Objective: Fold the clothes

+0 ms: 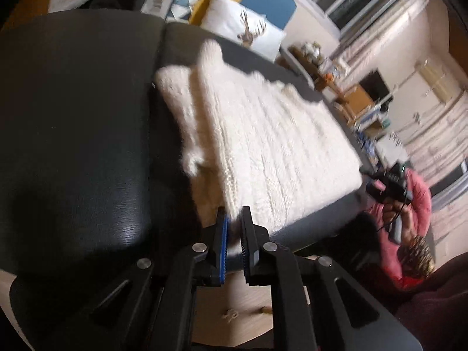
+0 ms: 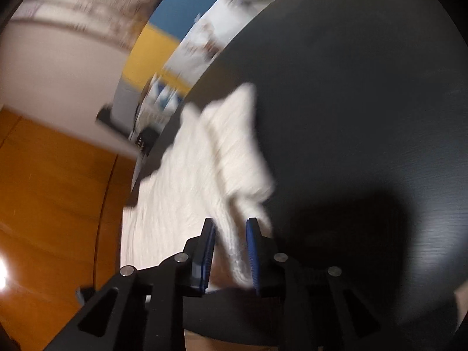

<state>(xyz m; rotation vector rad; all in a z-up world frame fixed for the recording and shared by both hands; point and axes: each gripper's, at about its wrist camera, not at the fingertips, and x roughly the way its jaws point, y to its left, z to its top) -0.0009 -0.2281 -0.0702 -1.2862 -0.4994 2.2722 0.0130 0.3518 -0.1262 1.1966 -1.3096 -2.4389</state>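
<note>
Cream knit, coarse and ribbed: the sweater (image 1: 263, 134) lies spread across the dark leather-like cushion (image 1: 73, 117) in my left wrist view, one part folded back over the body near the far left corner. My left gripper (image 1: 233, 244) sits at the near edge of the garment, its jaws drawn close together, and a small fold of the cream fabric is caught between the blue pads (image 1: 223, 248). In the same view my right gripper (image 1: 389, 187) appears off the far right edge of the cushion, black, held by a hand in a pink sleeve (image 1: 415, 204); from there I cannot tell how its jaws stand. The right wrist view, heavily blurred, shows the right gripper at the sweater's near edge, jaws spread apart, with a ridge of the knit lying between the blue pads but not pressed by both of them. There the sweater runs away from the gripper over the dark cushion, its far end rumpled into a peak. An orange-brown wooden floor (image 2: 52, 190) fills the left of that view. Beyond the cushion, the left wrist view shows a white pillow with a deer print (image 1: 245, 32) and a blue and yellow panel (image 1: 263, 0)
</note>
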